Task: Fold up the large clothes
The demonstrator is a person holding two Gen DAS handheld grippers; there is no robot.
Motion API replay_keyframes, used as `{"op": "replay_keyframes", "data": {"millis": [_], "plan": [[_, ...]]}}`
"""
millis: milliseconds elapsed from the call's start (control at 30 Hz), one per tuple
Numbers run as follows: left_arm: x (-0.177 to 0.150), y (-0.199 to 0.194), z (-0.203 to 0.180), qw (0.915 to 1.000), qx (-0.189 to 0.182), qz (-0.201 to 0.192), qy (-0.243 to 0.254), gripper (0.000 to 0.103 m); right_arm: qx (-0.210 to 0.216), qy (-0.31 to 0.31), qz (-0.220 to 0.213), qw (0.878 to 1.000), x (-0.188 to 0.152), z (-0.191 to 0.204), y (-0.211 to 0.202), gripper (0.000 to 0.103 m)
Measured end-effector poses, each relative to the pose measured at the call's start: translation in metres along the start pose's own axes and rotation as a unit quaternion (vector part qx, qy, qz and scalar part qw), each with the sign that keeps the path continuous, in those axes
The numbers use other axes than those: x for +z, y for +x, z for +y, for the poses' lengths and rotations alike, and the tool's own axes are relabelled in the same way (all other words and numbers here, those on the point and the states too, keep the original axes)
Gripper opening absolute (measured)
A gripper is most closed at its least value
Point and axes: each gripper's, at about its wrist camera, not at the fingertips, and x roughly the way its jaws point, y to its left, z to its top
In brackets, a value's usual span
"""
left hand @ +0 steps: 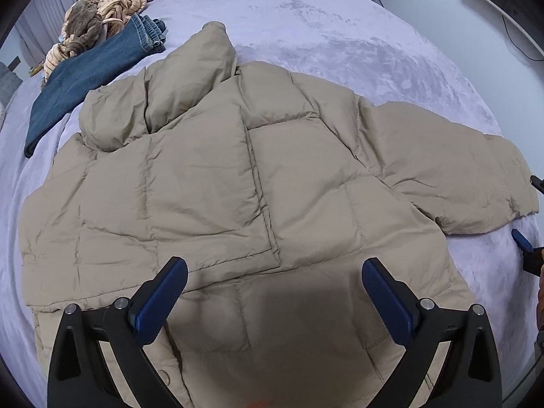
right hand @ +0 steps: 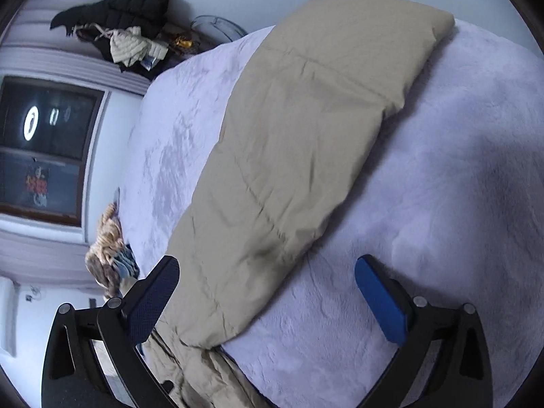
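while both jaws gape empty, beige puffer jacket (left hand: 210,183) flat on lavender bed (left hand: 340,27)

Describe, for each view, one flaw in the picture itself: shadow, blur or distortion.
Left wrist view: a dark shadow lies on the beige jacket between the gripper fingers; fisheye bends the bed edge. Right wrist view: tilted sideways, window glare, slightly soft.

no readable text, label, brand or number shows anywhere in either wrist view.
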Motion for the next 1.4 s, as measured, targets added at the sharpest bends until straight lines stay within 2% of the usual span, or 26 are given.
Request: {"op": "replay_keyframes", "data": {"millis": [133, 267, 400, 500, 533, 567, 600, 633, 667, 800, 900, 967, 1067, 1167, 1233, 1300, 1400], "plan": [[0.004, 0.008, -0.004, 0.9998, -0.005, 0.02, 0.0, 0.103, 0.038, 0.044, -0.008, 0.998, 0.023, -0.006, 0.01, 0.103], [0.005, 0.009, -0.008, 0.9998, 0.003, 0.021, 0.005, 0.103, 0.087, 0.082, -0.011, 0.993, 0.04, -0.005, 0.024, 0.103], [0.008, 0.011, -0.007, 0.9997, 0.007, 0.023, 0.005, 0.103, 0.12, 0.113, 0.016, 0.986, 0.05, 0.002, 0.044, 0.103], [0.01, 0.009, -0.003, 0.9998, 0.007, 0.019, 0.007, 0.103, 0.135, 0.139, 0.026, 0.981, 0.045, 0.006, 0.055, 0.095], [0.011, 0.009, -0.001, 0.9998, 0.007, 0.017, 0.006, 0.103, 0.14, 0.155, 0.034, 0.977, 0.044, 0.006, 0.06, 0.079], [0.012, 0.008, 0.001, 0.9998, 0.008, 0.015, 0.005, 0.103, 0.142, 0.169, 0.042, 0.974, 0.043, 0.003, 0.064, 0.057], [0.013, 0.007, 0.004, 0.9999, 0.007, 0.013, 0.005, 0.103, 0.145, 0.187, 0.052, 0.97, 0.042, 0.002, 0.07, 0.044], [0.013, 0.005, 0.007, 0.9999, 0.007, 0.011, 0.004, 0.103, 0.149, 0.197, 0.058, 0.967, 0.039, 0.001, 0.074, 0.022], [0.014, 0.004, 0.011, 0.9999, 0.006, 0.009, 0.002, 0.103, 0.149, 0.197, 0.059, 0.967, 0.038, 0.004, 0.076, 0.013], [0.017, -0.003, 0.034, 0.9999, 0.004, -0.008, -0.012, 0.103, 0.145, 0.118, 0.046, 0.981, 0.036, 0.045, 0.07, 0.01], [0.017, -0.007, 0.059, 0.9994, 0.004, -0.019, -0.029, 0.103, 0.136, 0.022, 0.052, 0.989, 0.027, 0.099, 0.069, 0.01], [0.017, -0.009, 0.076, 0.9989, 0.009, -0.023, -0.039, 0.103, 0.129, -0.042, 0.054, 0.989, 0.016, 0.138, 0.07, 0.01], [0.014, -0.01, 0.102, 0.9979, 0.016, -0.029, -0.056, 0.103, 0.119, -0.132, 0.058, 0.982, -0.009, 0.194, 0.077, 0.01], [0.008, -0.014, 0.128, 0.997, 0.024, -0.034, -0.065, 0.103, 0.11, -0.233, 0.067, 0.964, -0.051, 0.252, 0.093, 0.01], [0.004, -0.017, 0.143, 0.9962, 0.028, -0.041, -0.071, 0.103, 0.096, -0.315, 0.071, 0.942, -0.089, 0.287, 0.103, 0.01], [0.0, -0.021, 0.158, 0.995, 0.028, -0.048, -0.083, 0.103, 0.081, -0.4, 0.085, 0.909, -0.138, 0.316, 0.115, 0.01], [-0.006, -0.023, 0.183, 0.9928, 0.031, -0.054, -0.102, 0.103, 0.049, -0.494, 0.116, 0.86, -0.212, 0.336, 0.142, 0.01]]}}
